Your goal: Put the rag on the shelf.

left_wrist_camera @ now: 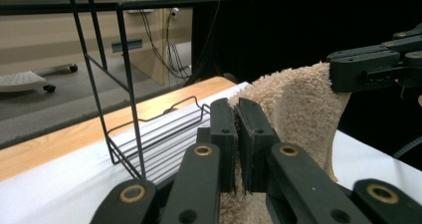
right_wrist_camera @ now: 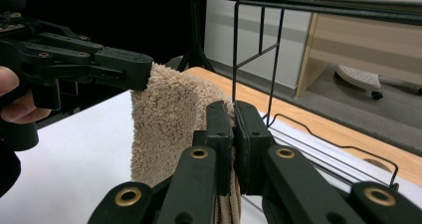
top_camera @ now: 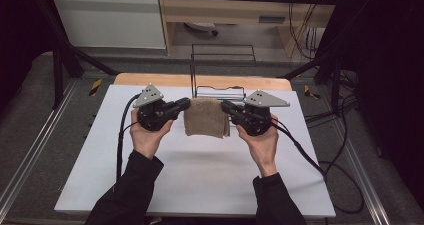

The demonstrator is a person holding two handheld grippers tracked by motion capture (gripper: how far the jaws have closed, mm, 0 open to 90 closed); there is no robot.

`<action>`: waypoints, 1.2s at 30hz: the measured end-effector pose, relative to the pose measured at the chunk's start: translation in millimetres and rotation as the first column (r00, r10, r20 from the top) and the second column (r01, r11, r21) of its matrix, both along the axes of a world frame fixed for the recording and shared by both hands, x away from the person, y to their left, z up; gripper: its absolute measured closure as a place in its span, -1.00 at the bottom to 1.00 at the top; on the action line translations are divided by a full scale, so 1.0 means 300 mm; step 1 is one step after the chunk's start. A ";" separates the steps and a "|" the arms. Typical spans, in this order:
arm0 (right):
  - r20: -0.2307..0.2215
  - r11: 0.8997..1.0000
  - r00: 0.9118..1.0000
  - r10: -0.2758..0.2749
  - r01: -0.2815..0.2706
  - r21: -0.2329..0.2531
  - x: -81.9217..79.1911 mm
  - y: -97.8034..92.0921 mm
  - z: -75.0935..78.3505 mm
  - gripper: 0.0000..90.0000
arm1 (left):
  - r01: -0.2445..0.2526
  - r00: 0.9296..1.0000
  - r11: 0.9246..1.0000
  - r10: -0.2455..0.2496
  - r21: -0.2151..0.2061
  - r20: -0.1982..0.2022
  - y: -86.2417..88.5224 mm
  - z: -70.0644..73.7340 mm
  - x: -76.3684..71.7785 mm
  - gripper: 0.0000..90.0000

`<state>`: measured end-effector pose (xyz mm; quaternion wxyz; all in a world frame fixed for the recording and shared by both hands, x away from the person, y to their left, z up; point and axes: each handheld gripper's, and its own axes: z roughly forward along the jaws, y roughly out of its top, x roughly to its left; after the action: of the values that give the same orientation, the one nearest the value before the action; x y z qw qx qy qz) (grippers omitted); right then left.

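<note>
At the centre of the high view the left gripper (top_camera: 184, 105) and right gripper (top_camera: 226, 106) each clench an upper corner of the tan towel (top_camera: 205, 118); it hangs between them, just before the wire rack (top_camera: 220, 88) on the white table (top_camera: 200, 175).

both forearms reach forward, left gripper (top_camera: 186, 104) and right gripper (top_camera: 224, 106) clamped, fingers facing inward.

A white tabletop (top_camera: 200, 175) carries the work, its light wooden edge showing along the far side. A black wire rack (top_camera: 220, 91) stands directly on it at the far middle, close to that wooden edge.
</note>
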<state>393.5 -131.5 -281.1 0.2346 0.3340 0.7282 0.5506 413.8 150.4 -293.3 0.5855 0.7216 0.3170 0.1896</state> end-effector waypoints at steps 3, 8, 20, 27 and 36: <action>0.014 1.000 1.000 -0.004 0.004 0.005 0.001 -0.005 0.015 0.92 | -0.002 1.000 1.000 0.002 -0.006 0.011 -0.004 0.013 0.002 0.91; 0.029 1.000 1.000 -0.011 0.011 0.011 0.000 -0.010 0.030 0.92 | -0.005 0.999 1.000 0.006 -0.008 0.033 -0.009 0.034 0.008 0.91; 0.073 0.999 0.996 -0.043 0.041 0.032 0.007 -0.018 0.073 0.92 | -0.015 0.997 0.999 0.018 -0.038 0.074 -0.025 0.076 0.023 0.91; 0.092 0.998 0.994 -0.055 0.052 0.031 0.012 -0.030 0.098 0.92 | -0.014 0.996 0.999 0.018 -0.042 0.091 -0.041 0.102 0.035 0.91; 0.127 0.997 0.989 -0.075 0.072 0.031 0.035 -0.043 0.151 0.92 | -0.018 0.993 0.998 0.025 -0.056 0.120 -0.058 0.152 0.056 0.91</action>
<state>404.1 -144.3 -235.7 0.2964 0.3277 0.6916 0.5713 430.5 133.0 -247.8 0.6211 0.6891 0.2940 0.2302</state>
